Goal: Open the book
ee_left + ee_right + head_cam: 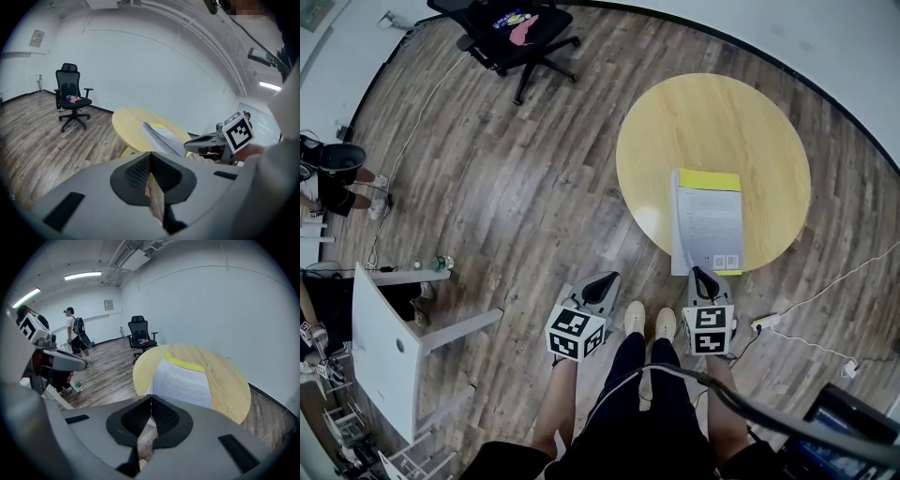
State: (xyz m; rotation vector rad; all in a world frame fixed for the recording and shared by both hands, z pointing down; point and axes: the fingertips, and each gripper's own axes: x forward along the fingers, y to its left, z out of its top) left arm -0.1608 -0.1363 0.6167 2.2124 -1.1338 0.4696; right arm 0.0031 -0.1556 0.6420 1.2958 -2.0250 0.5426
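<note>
Right gripper [698,271]: jaws closed, apparently pinching the book [710,225] at the table [712,122] rim. Left gripper [607,278]: closed, empty, beside the table.

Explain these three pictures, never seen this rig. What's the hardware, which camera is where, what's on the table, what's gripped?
No robot here: a person holds a two-jaw gripper in each hand; the marker cubes are part of them. The head view comes from a camera on the person's head, looking steeply down. The other two come from cameras riding on each gripper, looking along its jaws. On the round yellow table lies one book, yellow showing at its far end. The right gripper is at the book's near edge, jaws shut on its white top sheets, which the left gripper view shows raised off the rest. The left gripper hangs over the floor beside the table, jaws together on nothing.
</note>
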